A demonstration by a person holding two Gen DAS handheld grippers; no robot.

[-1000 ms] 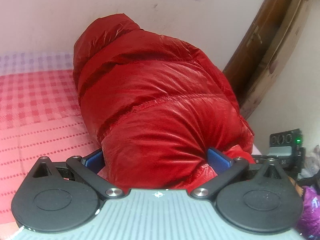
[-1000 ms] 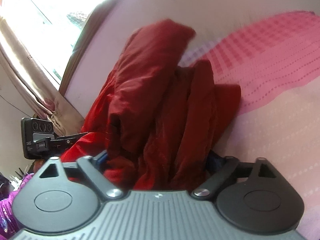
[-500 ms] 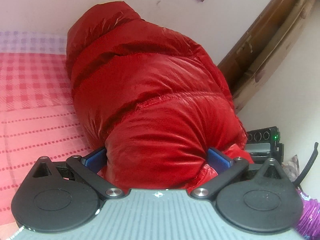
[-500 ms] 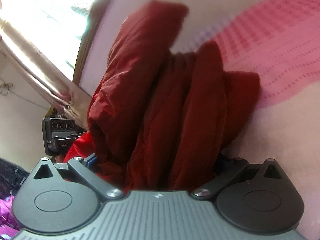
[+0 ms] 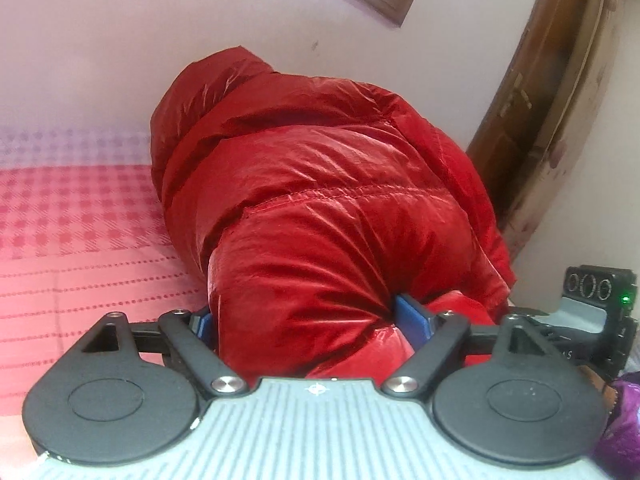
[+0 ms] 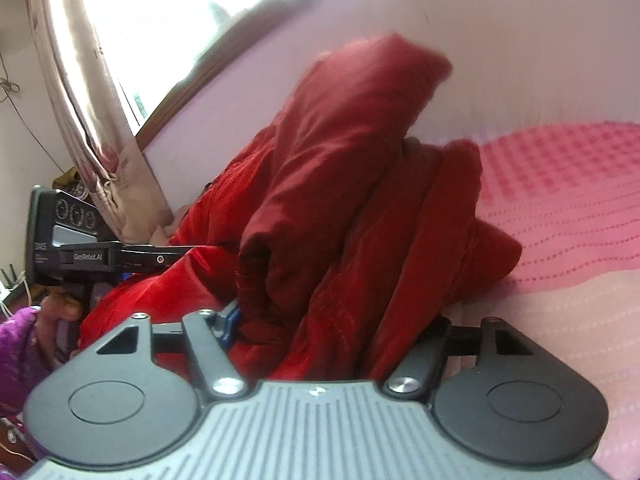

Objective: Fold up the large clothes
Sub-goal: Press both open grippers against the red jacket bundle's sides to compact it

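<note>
A pink checked bedspread covers the bed, which runs up against a pale wall, and nearly all of the foreground is taken by a bulky red puffer jacket heaped on it in a thick, rounded bundle rather than lying flat. Judging by that shape, the jacket is gathered or partly doubled over, but no neat flat fold shows; smoothing and the final folds look to be left. The left gripper has its jaws spread moderately wide with a fat wad of the shiny fabric pinched between the blue pads. The right gripper likewise clamps several hanging layers of jacket, its jaws held apart by the padding.
</note>
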